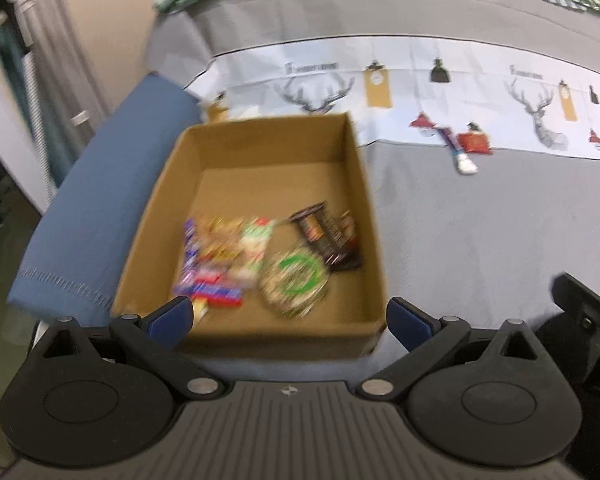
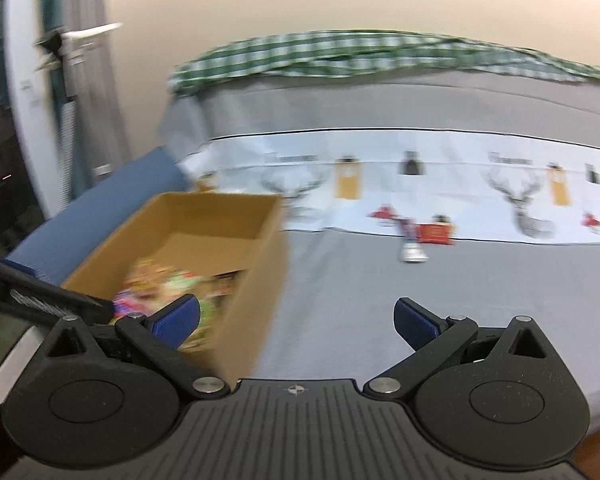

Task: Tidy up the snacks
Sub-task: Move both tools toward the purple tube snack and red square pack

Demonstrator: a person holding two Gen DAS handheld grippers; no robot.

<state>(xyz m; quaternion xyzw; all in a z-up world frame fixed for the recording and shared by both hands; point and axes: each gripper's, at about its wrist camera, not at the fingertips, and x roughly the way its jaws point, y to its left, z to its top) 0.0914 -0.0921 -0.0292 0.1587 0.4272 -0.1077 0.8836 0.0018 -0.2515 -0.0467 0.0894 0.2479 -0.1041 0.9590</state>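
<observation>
Both claws are spread wide and empty: left claw [image 1: 288,320] is held over the near rim of the box [image 1: 364,216], right claw [image 2: 296,320] just right of the box [image 2: 260,280], above the grey surface [image 2: 460,300].

Most snacks are already packed, clustered in the near half of the box: a purple-and-red bar pile [image 1: 204,276], a round green-ringed pack [image 1: 296,280], dark packets [image 1: 328,236]. The far half of the box floor is bare. Blur hides labels.

Judged left to do: two items well apart from the box, at the edge of the deer-print cloth [image 1: 420,80], namely a striped stick [image 1: 458,152] and, touching or just beside it, a red pack [image 1: 476,142]. Task is judged mostly done.
</observation>
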